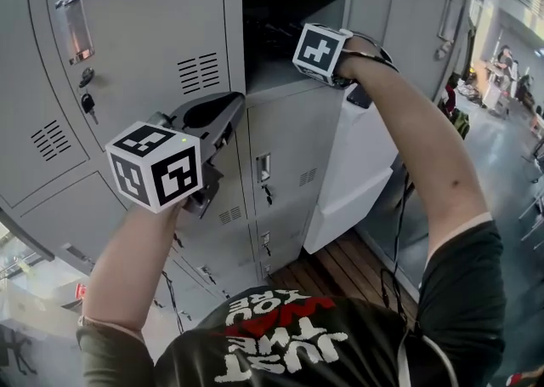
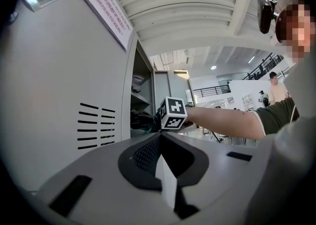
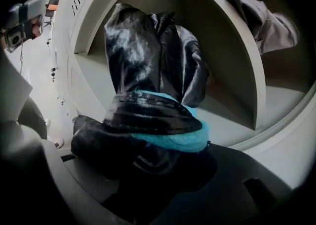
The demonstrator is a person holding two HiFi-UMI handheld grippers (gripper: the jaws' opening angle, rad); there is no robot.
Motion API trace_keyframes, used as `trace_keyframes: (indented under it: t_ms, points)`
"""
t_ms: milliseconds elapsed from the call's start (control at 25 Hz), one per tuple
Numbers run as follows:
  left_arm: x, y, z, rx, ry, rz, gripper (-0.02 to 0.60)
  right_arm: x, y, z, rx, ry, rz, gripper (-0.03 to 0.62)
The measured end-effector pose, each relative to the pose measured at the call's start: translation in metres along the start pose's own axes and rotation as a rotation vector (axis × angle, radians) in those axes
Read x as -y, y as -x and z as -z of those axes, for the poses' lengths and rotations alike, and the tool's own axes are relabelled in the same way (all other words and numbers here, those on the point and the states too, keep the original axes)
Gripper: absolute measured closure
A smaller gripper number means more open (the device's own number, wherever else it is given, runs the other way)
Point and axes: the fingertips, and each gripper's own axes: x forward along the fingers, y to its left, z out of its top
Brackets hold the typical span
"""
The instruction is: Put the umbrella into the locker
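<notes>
The left gripper [image 2: 160, 139] hangs nearest, in front of the closed locker doors [image 1: 153, 62], its 2 jaws pressed together with nothing between them. Farther on, the right gripper [image 1: 323, 55] reaches into the open locker [image 3: 94, 83], clenched on the black-and-blue folded umbrella [image 3: 153, 80], which stands inside the compartment. A grey garment [image 3: 261, 21] lies beyond.

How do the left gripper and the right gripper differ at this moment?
The left gripper has its jaws together on nothing; the right gripper is shut on the folded black umbrella. The left gripper sits outside, in front of a closed locker door; the right gripper reaches into the open locker compartment with the umbrella. Both carry marker cubes.
</notes>
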Motion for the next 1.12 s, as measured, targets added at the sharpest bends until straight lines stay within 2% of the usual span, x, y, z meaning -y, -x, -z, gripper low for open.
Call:
trace_keyframes:
  t_ms: [240, 680, 880, 1120]
  points:
    - [-0.002, -0.012, -0.009, 0.003, -0.003, -0.001, 0.581, 0.009, -0.008, -0.019, -0.004, 0.132, 0.044, 0.349]
    - [-0.003, -0.027, -0.017, -0.009, 0.001, 0.003, 0.581, 0.029, -0.026, -0.019, -0.118, 0.213, 0.090, 0.345]
    - [-0.007, -0.032, -0.016, -0.019, -0.006, -0.003, 0.581, 0.030, -0.036, -0.023, -0.168, 0.253, 0.086, 0.339]
    - [-0.012, -0.033, -0.012, -0.029, -0.007, -0.013, 0.581, 0.024, -0.049, -0.038, -0.178, 0.323, 0.093, 0.316]
